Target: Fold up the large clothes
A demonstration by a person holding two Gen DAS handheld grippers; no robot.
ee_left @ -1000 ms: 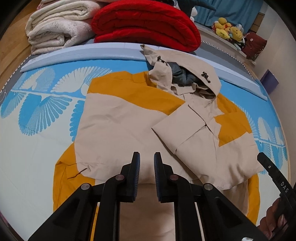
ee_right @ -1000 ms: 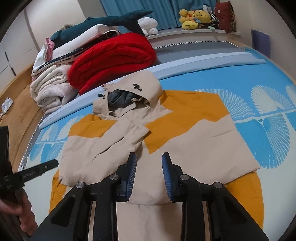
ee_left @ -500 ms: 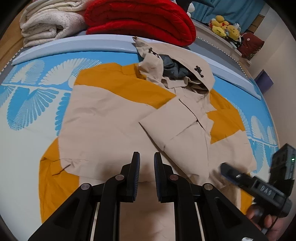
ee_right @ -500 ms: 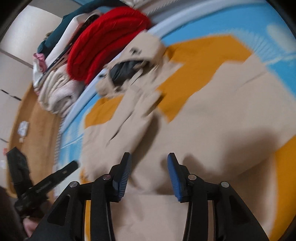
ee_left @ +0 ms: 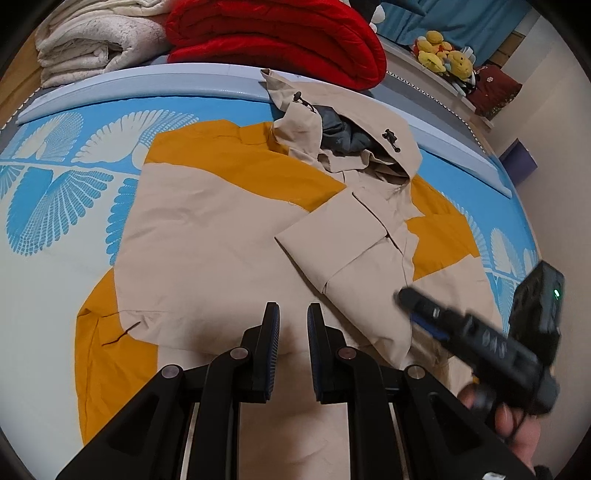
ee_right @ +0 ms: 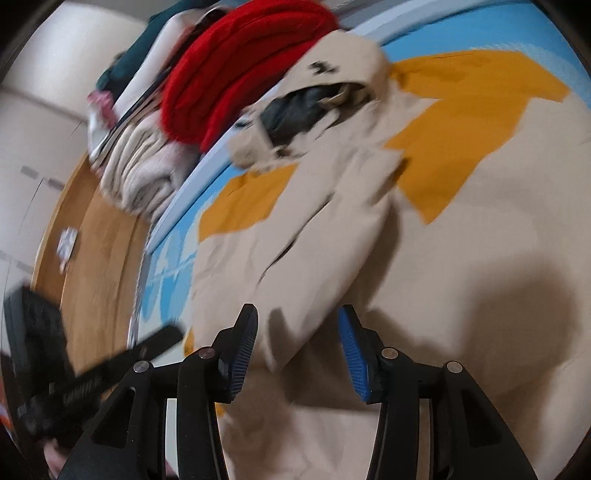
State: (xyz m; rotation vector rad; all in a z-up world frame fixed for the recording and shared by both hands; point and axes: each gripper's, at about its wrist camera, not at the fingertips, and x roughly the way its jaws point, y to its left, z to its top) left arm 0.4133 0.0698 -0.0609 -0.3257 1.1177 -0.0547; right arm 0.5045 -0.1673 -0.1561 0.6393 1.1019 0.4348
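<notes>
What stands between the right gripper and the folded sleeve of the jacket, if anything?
Nothing visible does. The right gripper has its jaws open just above the beige sleeve of the jacket, with only air between them. The left gripper is off to the side, not in the path.

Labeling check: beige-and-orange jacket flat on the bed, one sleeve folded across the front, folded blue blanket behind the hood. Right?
Blanket colour is wrong: the folded blanket behind the hood is red, per the left wrist view. The jacket and folded sleeve are as described.

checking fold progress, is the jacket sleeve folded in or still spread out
Folded in: the sleeve lies across the jacket chest, cuff toward the middle.
</notes>
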